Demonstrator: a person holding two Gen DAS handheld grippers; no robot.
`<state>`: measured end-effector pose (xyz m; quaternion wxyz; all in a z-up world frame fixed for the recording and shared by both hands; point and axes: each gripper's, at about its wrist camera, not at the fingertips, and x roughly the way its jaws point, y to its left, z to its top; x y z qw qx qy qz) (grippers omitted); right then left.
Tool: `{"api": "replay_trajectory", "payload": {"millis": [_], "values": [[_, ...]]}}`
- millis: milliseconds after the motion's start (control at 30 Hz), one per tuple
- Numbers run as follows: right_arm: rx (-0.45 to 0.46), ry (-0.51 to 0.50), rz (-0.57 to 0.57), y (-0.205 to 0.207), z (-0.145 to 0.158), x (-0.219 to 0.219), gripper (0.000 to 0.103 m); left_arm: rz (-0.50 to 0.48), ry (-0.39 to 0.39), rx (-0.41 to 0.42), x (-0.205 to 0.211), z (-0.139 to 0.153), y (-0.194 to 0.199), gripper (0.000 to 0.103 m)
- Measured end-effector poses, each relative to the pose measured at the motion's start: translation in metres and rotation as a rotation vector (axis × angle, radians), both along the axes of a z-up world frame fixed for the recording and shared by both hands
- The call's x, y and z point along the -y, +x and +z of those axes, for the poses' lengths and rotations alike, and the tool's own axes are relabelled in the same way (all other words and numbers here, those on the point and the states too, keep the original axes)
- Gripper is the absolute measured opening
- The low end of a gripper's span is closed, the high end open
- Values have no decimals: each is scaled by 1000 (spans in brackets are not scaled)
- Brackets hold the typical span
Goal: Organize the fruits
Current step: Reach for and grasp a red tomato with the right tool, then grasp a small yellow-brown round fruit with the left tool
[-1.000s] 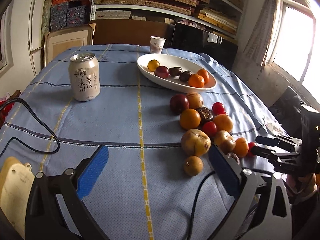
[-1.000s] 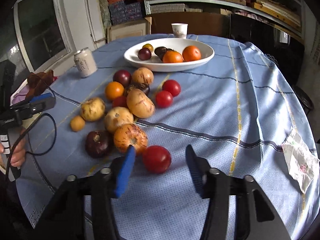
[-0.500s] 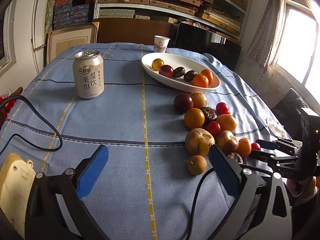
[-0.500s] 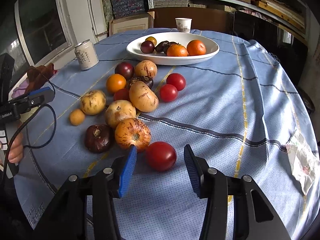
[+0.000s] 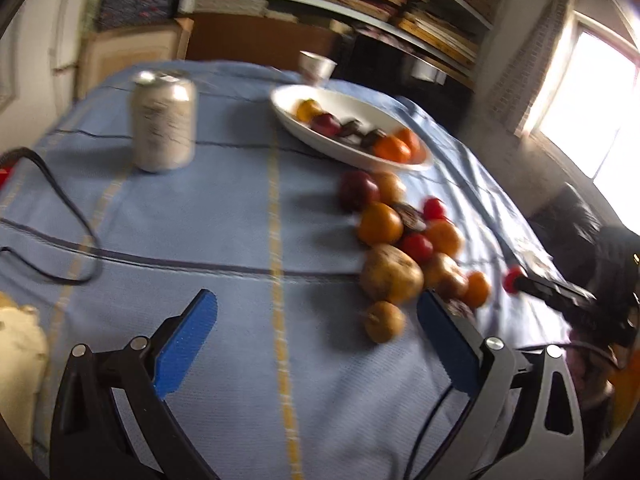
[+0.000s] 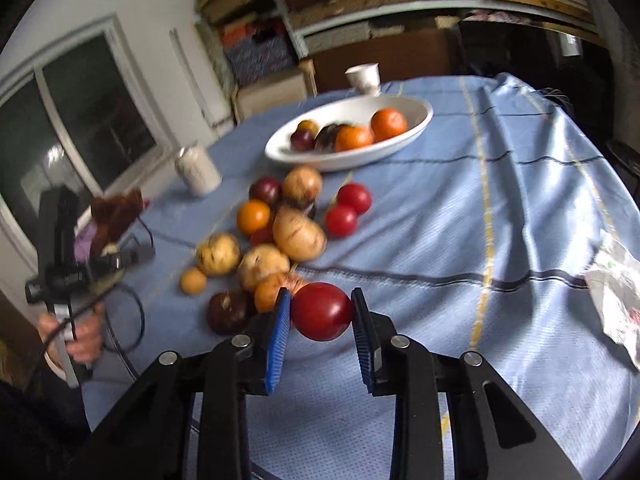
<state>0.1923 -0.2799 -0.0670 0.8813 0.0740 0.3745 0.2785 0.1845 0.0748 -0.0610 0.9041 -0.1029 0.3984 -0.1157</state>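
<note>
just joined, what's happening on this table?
A person with a handheld gripper in each hand is sorting fruit into the white oval dish. The right gripper has just been closing its jaws and now clamps a red tomato from the near end of the loose pile. The left gripper is open and empty above the blue tablecloth. A few fruits already sit in the dish.

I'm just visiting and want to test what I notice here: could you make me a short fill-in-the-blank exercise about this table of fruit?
1. The right tool is shut on a ____ tomato.
2. The left tool is open and holds ____.
3. The fruit already sorted lies in a white ____, behind the loose pile.
4. The tablecloth is mostly ____ in colour.

Missing words: red; nothing; bowl; blue
</note>
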Motion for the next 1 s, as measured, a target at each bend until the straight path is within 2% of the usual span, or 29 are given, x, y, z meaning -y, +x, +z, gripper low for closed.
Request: {"api": "replay_trajectory", "payload": {"millis": [100,200,267,300,600,867,1000], "values": [[10,10,-12,0,1,3,31,-100,47,1,21,-2,-2,98],[4,6,-15,1,1,3,31,-177,77,-12,37,-5,-2,80],[3,1,-19,1,1,4,31,-211,97,-57,45,-13,3,63],[5,-1,-17,1,1,4,31,-217,96,-68,46,-15,4,60],[7,-25,2,0,0,-2,31,-218,78,-109,49,-20,16,50],[-9,-13,-2,1,-2,-2,31,-229,87,-128,54,-23,20,32],[-9,-11,-2,1,-2,-1,31,-223,80,-132,52,-24,21,29]]}}
